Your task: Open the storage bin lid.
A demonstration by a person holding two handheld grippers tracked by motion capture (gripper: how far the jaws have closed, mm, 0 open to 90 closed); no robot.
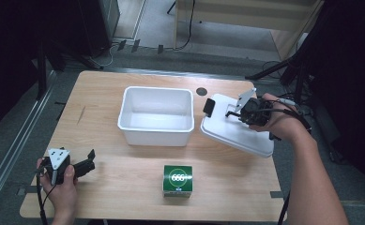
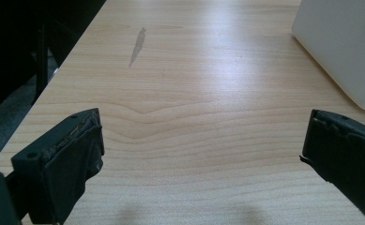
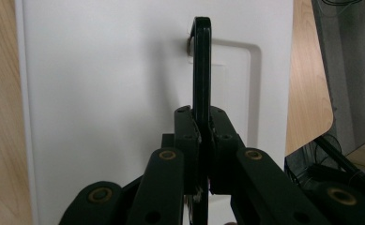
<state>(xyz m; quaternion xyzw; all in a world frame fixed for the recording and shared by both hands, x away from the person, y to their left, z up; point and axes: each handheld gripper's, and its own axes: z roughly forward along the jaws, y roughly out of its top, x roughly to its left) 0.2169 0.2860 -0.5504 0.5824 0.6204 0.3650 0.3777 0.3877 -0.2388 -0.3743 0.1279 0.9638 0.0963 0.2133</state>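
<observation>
A white lid [image 1: 239, 133] hangs tilted just right of an open white bin [image 1: 155, 133], which has nothing inside. My right gripper [image 1: 231, 113] is shut on the thin black handle [image 3: 201, 65] that stands up from the middle of the lid [image 3: 100, 93]; the right gripper [image 3: 202, 123] view shows both pads pressed flat against it. A black clip [image 1: 209, 107] sits on the lid's left end. My left gripper [image 1: 90, 161] rests at the table's front left, held in a hand. The left gripper [image 2: 203, 136] stands open over bare wood.
A green box [image 1: 178, 180] marked 666 stands near the front edge, in front of the bin. The bin's corner [image 2: 344, 42] shows at the upper right of the left gripper view. A dark round hole [image 1: 201, 91] lies behind the bin. The wooden table [image 1: 95, 93] drops off to a dark floor on the left.
</observation>
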